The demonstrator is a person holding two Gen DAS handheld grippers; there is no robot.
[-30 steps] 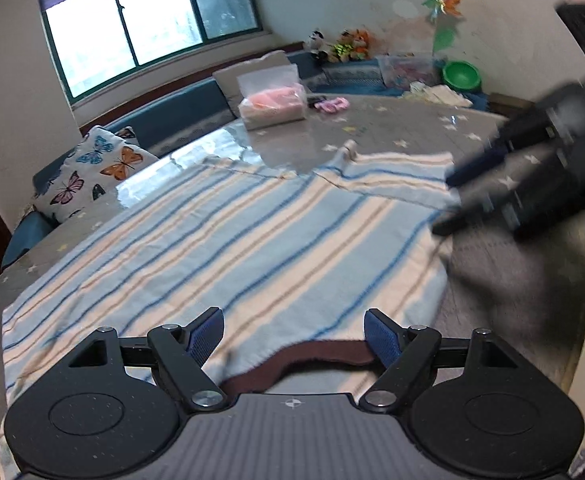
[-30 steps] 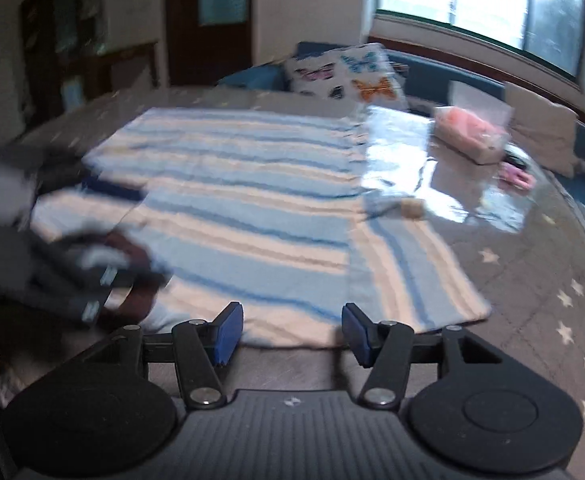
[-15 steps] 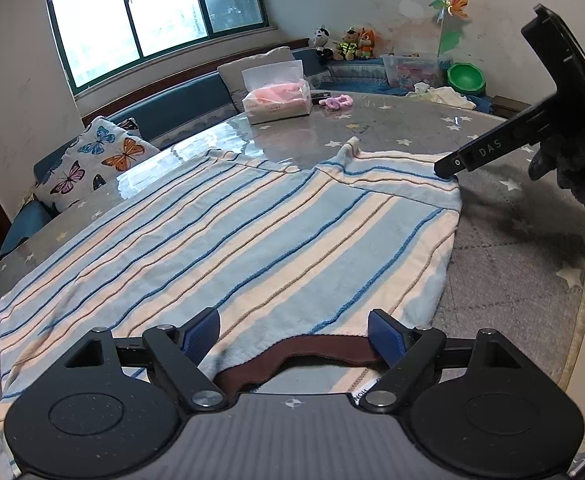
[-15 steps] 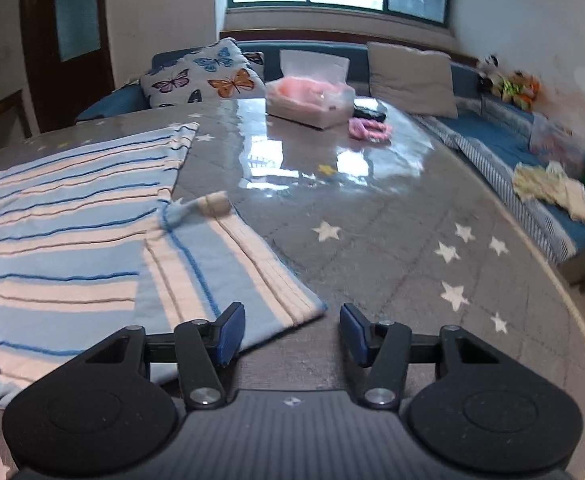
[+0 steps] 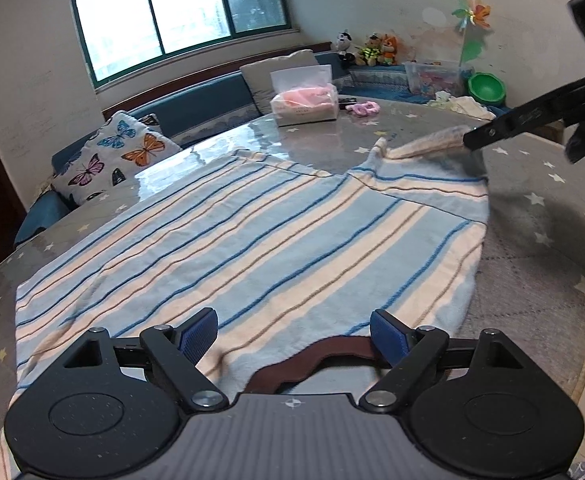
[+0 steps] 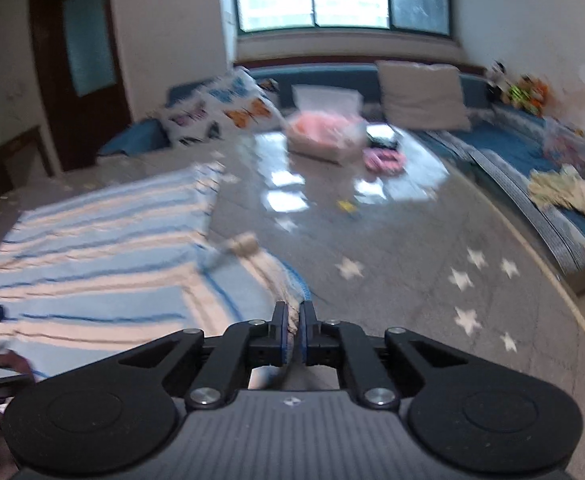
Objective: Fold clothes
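Striped sweater (image 5: 252,248) lies flat on the table (image 5: 532,248), spread ahead of my left gripper (image 5: 294,334), jaws wide over the brown collar (image 5: 312,364). My right gripper (image 6: 292,320) pinches the sleeve cuff (image 6: 290,300). I'd carry that sleeve low across the body, keeping stripes square.

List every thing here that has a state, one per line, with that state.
Striped sweater: spread flat on the table, unfolded.
Sleeve: cuff end pinched and lifted.
Right tongs: shut on the sleeve.
Left tongs: open, over the brown collar, gripping nothing.
Tissue box: a tissue standing up from its top.
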